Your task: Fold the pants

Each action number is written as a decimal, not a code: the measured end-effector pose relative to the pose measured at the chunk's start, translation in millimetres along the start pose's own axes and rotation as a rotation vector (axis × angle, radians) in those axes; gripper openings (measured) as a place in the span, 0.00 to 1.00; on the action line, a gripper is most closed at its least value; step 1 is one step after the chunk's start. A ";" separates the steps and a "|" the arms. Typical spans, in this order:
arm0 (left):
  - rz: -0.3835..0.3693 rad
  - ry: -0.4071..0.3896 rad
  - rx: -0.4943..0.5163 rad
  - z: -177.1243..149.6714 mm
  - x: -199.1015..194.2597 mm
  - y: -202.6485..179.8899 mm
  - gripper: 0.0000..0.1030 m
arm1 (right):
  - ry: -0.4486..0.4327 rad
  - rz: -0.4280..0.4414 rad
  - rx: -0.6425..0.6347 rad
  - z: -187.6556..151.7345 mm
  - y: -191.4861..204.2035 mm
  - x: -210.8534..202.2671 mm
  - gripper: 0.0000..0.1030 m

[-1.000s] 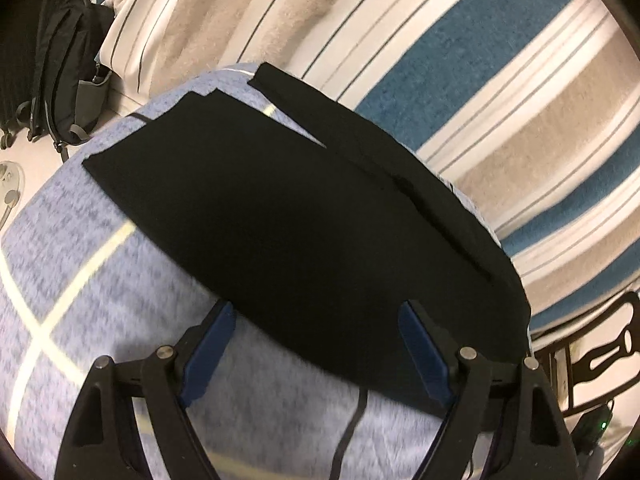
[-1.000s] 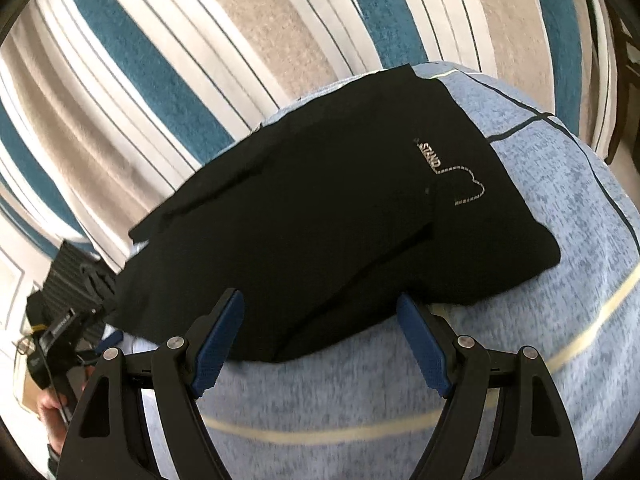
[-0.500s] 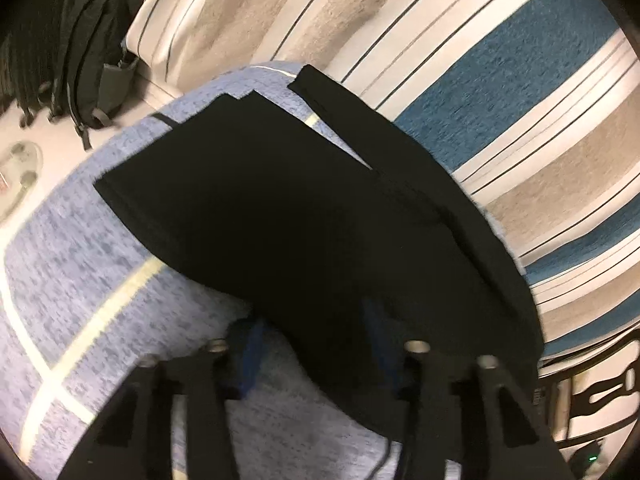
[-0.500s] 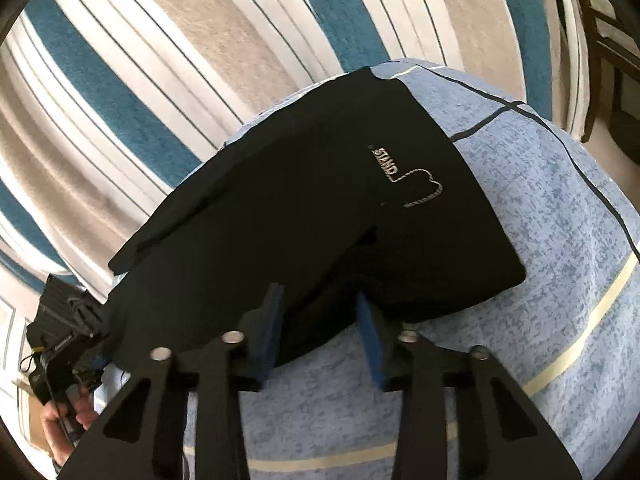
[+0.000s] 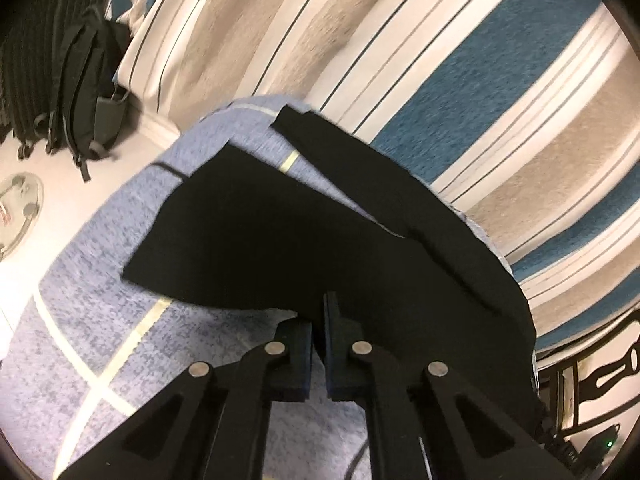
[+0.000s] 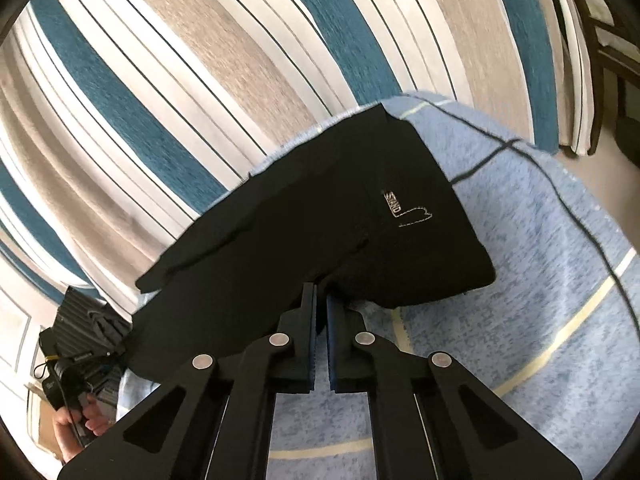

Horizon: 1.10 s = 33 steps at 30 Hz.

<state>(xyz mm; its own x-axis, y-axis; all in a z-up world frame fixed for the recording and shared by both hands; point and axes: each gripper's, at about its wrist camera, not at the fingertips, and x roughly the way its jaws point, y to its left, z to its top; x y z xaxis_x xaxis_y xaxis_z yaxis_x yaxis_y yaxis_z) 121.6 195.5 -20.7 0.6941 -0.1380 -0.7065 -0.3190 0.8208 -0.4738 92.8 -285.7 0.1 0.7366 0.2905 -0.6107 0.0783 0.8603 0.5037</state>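
Note:
Black pants (image 5: 280, 240) lie on a blue-grey blanket (image 5: 100, 300) spread over a striped bed. My left gripper (image 5: 318, 320) is shut on the near edge of the pants and lifts it a little off the blanket. In the right wrist view the pants (image 6: 320, 220) show a small stitched logo (image 6: 404, 212). My right gripper (image 6: 320, 304) is shut on the pants' near edge, which is raised with a shadow beneath it.
The striped bedcover (image 5: 440, 60) lies beyond the blanket. A black backpack (image 5: 80, 92) and a round scale (image 5: 20, 208) are on the floor at left. A dark chair (image 6: 612, 60) stands at right. The left gripper and hand (image 6: 76, 396) show at lower left.
Both grippers moved forward to the pants' near edge and closed on it. The edge has lifted off the blanket at both grips.

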 end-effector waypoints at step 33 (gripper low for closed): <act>0.015 0.148 0.040 -113.0 -61.4 48.7 0.10 | 0.194 -0.049 0.153 -83.2 -66.2 -88.0 0.04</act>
<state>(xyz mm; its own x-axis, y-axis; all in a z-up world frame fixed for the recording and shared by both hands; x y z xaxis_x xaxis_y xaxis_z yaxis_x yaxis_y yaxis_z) -9.4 181.4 -59.9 0.5859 -0.2029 -0.7845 -0.3011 0.8443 -0.4432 -33.1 -333.3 -30.3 0.5876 0.3380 -0.7352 0.2222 0.8062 0.5483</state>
